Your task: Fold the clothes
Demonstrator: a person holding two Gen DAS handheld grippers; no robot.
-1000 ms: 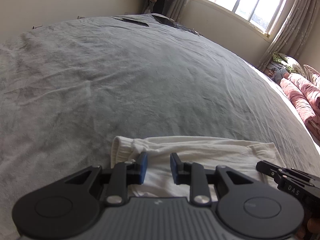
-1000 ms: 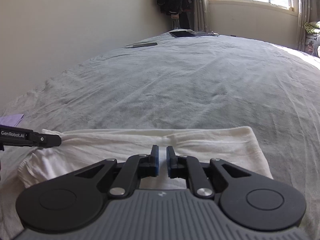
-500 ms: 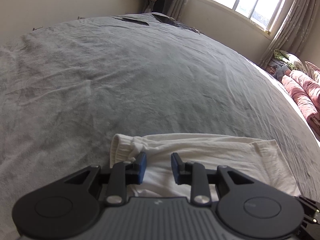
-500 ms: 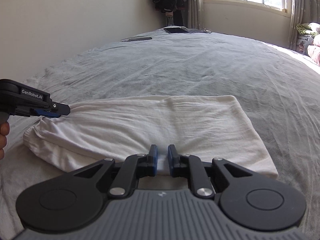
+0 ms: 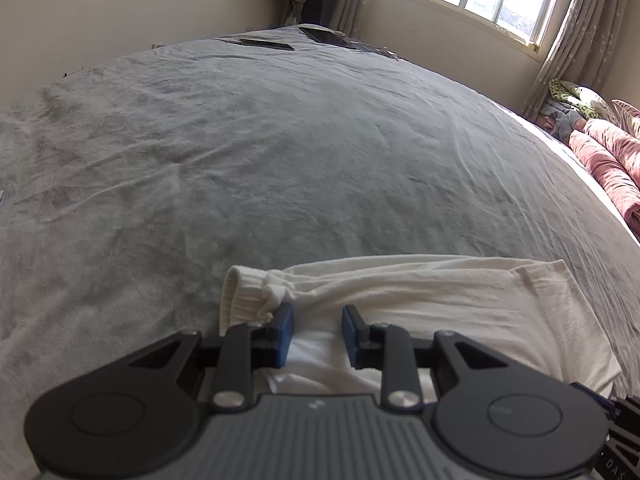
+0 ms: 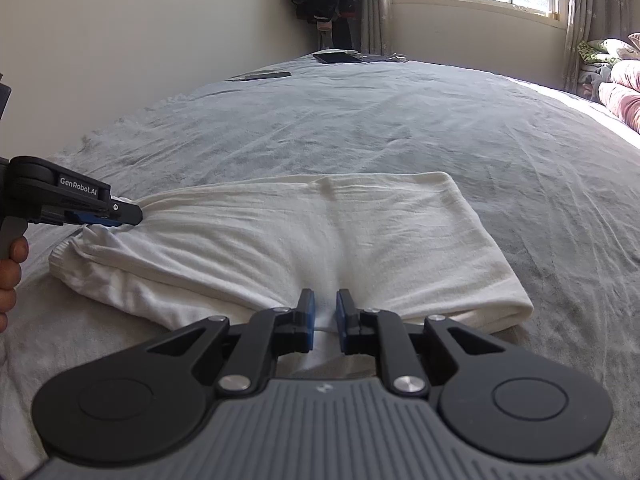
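Cream garment [image 6: 312, 236] folded flat on grey bed [image 6: 360, 128] — near edge hidden; right gripper [image 6: 325, 312] fingers pinch its fold, left gripper [image 5: 316, 326] fingers parted, unclear whether gripping.

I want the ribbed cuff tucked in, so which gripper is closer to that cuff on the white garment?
Left. The left gripper sits right beside the cuff; the right gripper is farther along the near edge of the garment.

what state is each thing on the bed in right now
white garment: folded, lying flat on the bed
left claw: open, over the garment's cuffed end
right claw: shut on a fold at the garment's near edge
grey bedsheet: spread out, wrinkled
curtains: drawn open
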